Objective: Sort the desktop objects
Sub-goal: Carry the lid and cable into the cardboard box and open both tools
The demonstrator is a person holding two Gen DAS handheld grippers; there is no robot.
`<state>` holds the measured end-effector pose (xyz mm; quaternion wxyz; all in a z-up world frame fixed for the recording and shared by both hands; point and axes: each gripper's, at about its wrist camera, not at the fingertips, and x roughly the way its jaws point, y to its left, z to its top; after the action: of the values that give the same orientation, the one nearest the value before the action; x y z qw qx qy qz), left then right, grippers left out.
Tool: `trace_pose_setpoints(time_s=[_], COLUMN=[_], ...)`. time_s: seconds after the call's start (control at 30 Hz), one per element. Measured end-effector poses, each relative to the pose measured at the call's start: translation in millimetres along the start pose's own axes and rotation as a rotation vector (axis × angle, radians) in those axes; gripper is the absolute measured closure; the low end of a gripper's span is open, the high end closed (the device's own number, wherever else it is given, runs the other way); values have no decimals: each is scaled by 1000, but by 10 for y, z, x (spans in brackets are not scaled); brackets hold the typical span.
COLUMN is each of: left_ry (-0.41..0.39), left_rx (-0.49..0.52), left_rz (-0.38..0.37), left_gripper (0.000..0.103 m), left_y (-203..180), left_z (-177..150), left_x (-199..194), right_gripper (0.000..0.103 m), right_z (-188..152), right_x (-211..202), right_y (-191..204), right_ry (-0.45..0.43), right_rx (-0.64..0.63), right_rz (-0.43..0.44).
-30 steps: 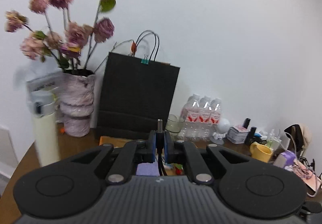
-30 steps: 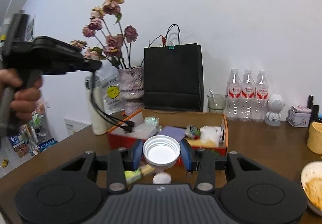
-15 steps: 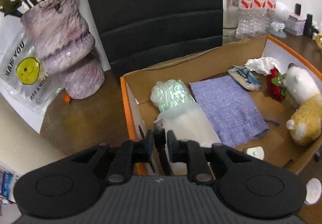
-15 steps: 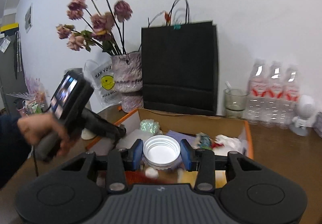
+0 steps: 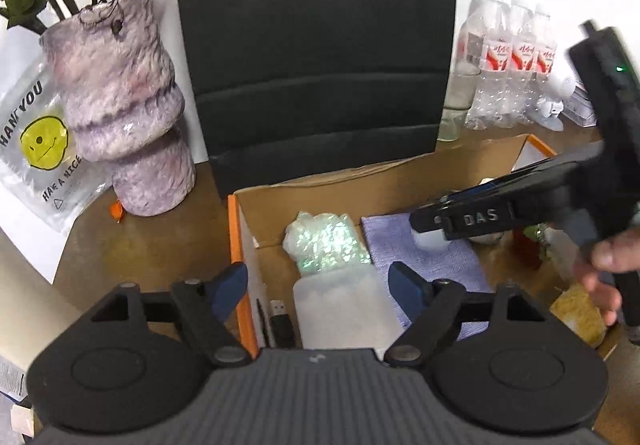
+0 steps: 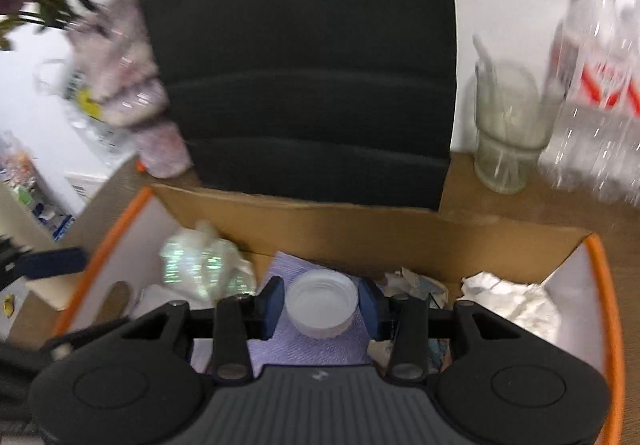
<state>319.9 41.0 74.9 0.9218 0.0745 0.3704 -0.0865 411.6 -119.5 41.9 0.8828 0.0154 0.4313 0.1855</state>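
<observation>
While both tongs hang over the orange-edged cardboard box (image 6: 400, 229), I watch mainly the right tongs (image 6: 322, 307). Their jaws are opening, and the white bottle cap (image 6: 322, 309) sits between them, open side up, with small gaps to the blue pads on both sides, so I judge it is no longer gripped. Under it lies the purple cloth (image 6: 312, 349) on the box floor. I cannot tell if the cap already rests on the cloth or is dropping.

The risk I see: if the cap falls from some height, it may bounce or roll on its edge under the crumpled white tissue (image 6: 516, 305). If I pull the tongs back crooked, a pad may catch the rim and flip it.

The left tongs (image 5: 316, 287) are opening too, wide apart and empty, above the box's left wall. Below them a black USB stick (image 5: 280, 321) lies inside the box beside a translucent white container (image 5: 340, 309). Lowering here could strike the wall.

The cap is round, shallow, ribbed outside and clean.
</observation>
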Motion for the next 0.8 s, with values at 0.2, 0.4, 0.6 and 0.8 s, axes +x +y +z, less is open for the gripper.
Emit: trace_pose_setpoints(time_s=[0.2,0.4,0.6,0.8], left_ry=[-14,-12,15,9], left_rx=[-92,-132,-206,-252], left_rz=[33,22,73,117], left_gripper=[4,3,0,0], left_y=[122,106,39,-68], left_z=[13,74,189,134], left_x=[-5,-282,-780,-1232], right_gripper=[31,11,10,9], right_z=[-31,42,-29,-230], right_x=[3,-400,-946,-1623], right_y=[-16,-57,-280,-362], right_ry=[17,23,61,48], right_rx=[12,-14,42,99], right_rz=[-7,-79,-185,-185])
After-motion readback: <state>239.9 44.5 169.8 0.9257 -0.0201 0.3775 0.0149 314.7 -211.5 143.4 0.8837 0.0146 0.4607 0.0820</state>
